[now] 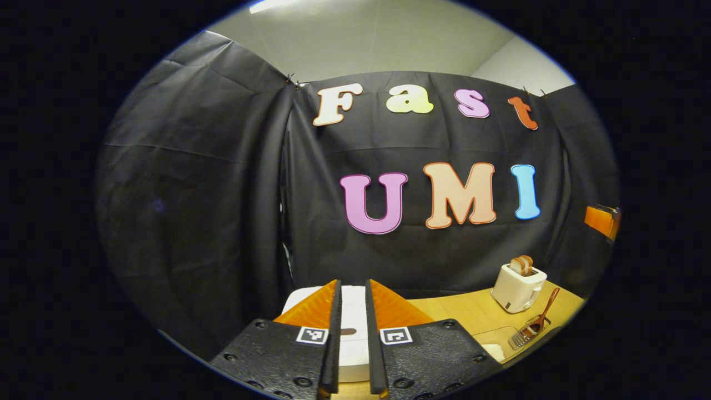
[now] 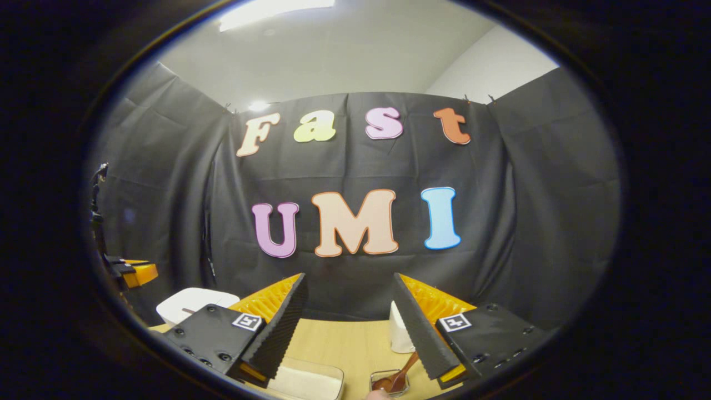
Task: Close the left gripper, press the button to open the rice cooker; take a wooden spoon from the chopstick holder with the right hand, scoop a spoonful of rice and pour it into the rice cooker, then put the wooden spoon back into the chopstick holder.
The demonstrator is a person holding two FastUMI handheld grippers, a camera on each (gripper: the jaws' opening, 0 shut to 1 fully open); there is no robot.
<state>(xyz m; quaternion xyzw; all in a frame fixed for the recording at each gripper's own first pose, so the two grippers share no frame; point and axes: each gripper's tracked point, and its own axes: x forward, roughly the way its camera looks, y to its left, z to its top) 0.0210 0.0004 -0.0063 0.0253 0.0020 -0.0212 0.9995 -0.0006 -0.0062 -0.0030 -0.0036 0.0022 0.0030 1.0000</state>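
Rice cooker (image 1: 347,333) sits lid-down just ahead of the nearly closed, empty left gripper (image 1: 351,328); next, finish closing and press the button. Right gripper (image 2: 350,328) hangs wide open, empty.

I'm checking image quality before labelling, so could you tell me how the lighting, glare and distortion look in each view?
Left gripper view: even, dim lighting, strong fisheye bending of the table, and the toaster stays sharp. Right gripper view: a ceiling light glares at the top, the rice cooker looks slightly soft near the edge, and the wooden spoon is legible.
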